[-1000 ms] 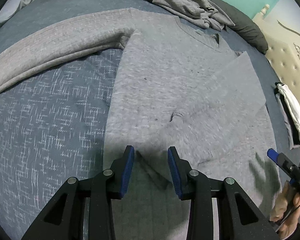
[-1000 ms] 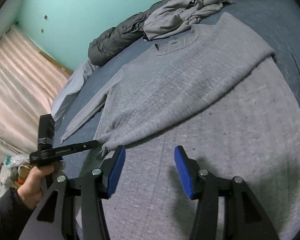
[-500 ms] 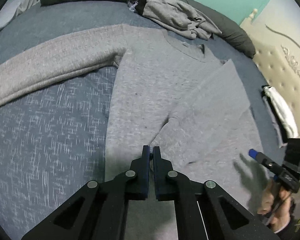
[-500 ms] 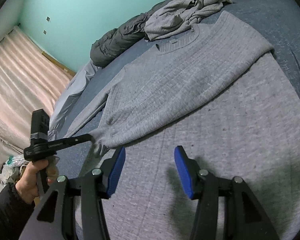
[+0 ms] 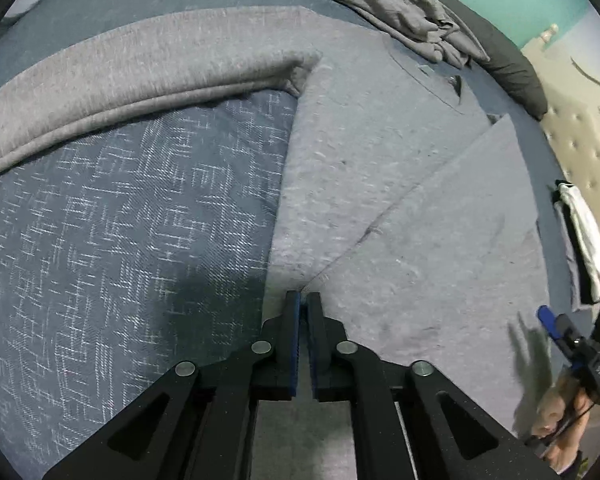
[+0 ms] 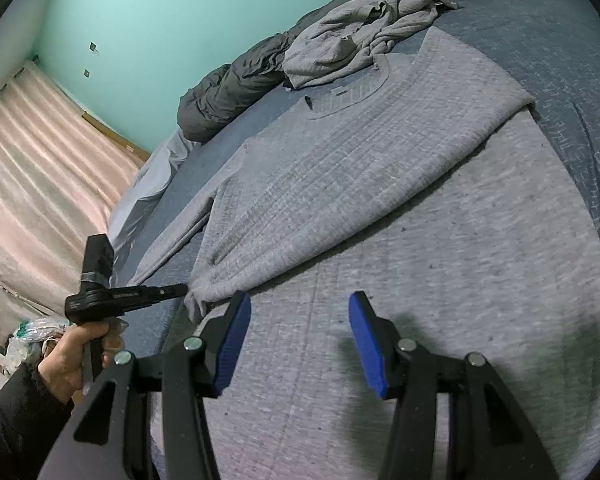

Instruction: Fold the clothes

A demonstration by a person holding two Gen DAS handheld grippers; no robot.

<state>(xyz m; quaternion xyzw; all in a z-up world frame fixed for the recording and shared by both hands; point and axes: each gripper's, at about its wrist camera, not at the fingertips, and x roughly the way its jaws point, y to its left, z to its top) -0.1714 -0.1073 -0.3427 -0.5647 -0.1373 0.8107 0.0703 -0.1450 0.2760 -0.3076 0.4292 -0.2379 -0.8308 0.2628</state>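
Grey sweater (image 6: 340, 184) flat on bed (image 5: 120, 208), one sleeve folded across. Left gripper (image 5: 302, 304) fingers pinch its cuff; right gripper (image 6: 296, 320) fingers wide.

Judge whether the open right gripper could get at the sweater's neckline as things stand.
Probably yes. The right gripper hangs open over the grey sweater, and only flat fabric lies before the neckline. The crumpled grey garment lies just beyond it.

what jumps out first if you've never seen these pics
A big grey sweater lies spread over the blue patterned bedspread, one sleeve folded across its body. The left hand-held gripper is shut on the sweater's sleeve cuff, while the right hand-held gripper hangs open above it.
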